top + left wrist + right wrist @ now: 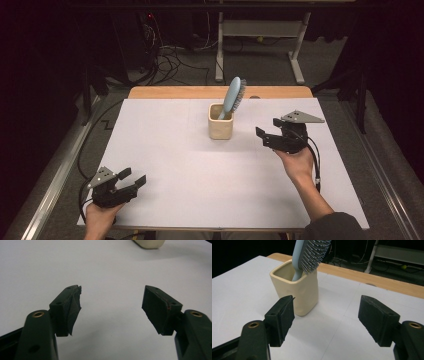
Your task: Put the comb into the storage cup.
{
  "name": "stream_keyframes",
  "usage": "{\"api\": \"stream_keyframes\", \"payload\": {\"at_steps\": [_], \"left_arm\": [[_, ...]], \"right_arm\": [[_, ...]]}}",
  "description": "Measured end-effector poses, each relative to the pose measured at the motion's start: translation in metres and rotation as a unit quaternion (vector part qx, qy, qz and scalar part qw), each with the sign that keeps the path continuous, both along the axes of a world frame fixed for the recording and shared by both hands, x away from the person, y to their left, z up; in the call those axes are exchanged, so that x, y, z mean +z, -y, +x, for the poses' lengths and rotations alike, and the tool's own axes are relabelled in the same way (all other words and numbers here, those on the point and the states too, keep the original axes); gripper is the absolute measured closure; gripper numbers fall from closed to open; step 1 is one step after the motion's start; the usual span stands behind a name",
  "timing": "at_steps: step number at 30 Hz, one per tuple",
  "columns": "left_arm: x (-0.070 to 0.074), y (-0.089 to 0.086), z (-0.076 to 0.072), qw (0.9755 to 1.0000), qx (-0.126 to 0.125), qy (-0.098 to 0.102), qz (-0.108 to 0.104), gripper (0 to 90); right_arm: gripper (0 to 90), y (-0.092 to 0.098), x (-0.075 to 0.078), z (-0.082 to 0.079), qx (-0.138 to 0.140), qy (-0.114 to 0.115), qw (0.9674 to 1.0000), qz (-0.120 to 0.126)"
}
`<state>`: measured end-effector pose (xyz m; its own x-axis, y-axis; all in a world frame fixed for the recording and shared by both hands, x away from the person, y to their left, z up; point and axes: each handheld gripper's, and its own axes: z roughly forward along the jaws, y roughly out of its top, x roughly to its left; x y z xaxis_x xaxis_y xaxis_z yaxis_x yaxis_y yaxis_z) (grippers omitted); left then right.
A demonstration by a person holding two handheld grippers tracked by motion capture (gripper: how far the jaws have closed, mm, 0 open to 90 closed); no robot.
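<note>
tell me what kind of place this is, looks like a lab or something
Most likely a lab set up for recording. A white-covered table holds just a cup with a hairbrush, while loose cables trail over carpet near a desk frame.

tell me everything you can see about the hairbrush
The hairbrush is pale blue and looks like plastic, with a slim handle and an oval head set with grey bristles. It stands handle-down in the cream square cup at the far middle of the white table, leaning right against the cup's rim, bristles facing right. Only the cup touches it.
</note>
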<state>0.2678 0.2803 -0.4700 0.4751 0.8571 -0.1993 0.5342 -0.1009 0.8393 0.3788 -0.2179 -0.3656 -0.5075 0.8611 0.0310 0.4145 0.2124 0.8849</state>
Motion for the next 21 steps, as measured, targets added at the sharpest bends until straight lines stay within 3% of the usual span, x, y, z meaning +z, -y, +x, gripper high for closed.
{"api": "stream_keyframes", "payload": {"at_steps": [21], "left_arm": [[0.000, 0.000, 0.000, 1.0000, -0.002, -0.001, -0.002, 31.8]], "right_arm": [[28.4, 0.020, -0.008, -0.024, 0.009, 0.008, 0.9998, 0.015]]}}
